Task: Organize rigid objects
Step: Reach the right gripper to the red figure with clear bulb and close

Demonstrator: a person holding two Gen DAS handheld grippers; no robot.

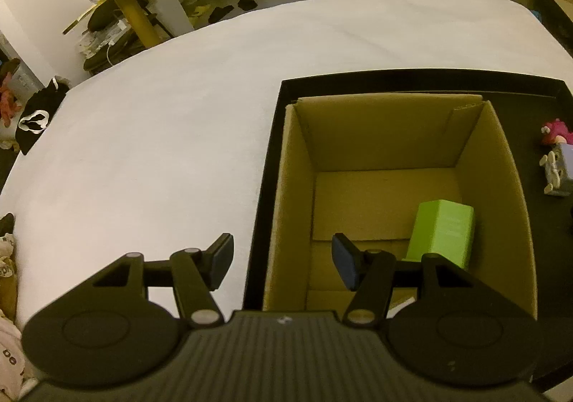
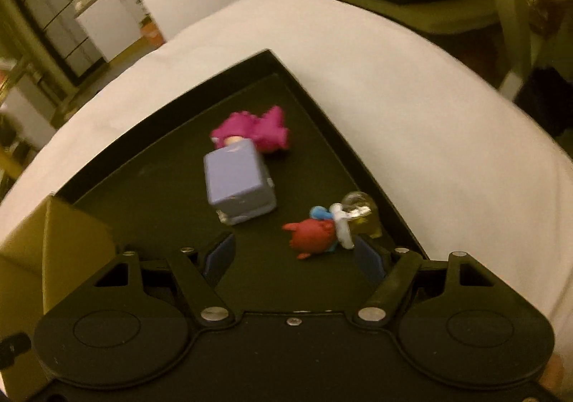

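Your left gripper tilts down over the cardboard box, fingers released and empty, like your right gripper above the black tray.

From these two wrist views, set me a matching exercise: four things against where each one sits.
Things:
1. green box
2. purple block toy
3. pink toy
4. red figure

Places:
A. just beyond the purple block toy
B. inside the cardboard box
C. nearest the right gripper
D. middle of the black tray

Pairs: 1-B, 2-D, 3-A, 4-C
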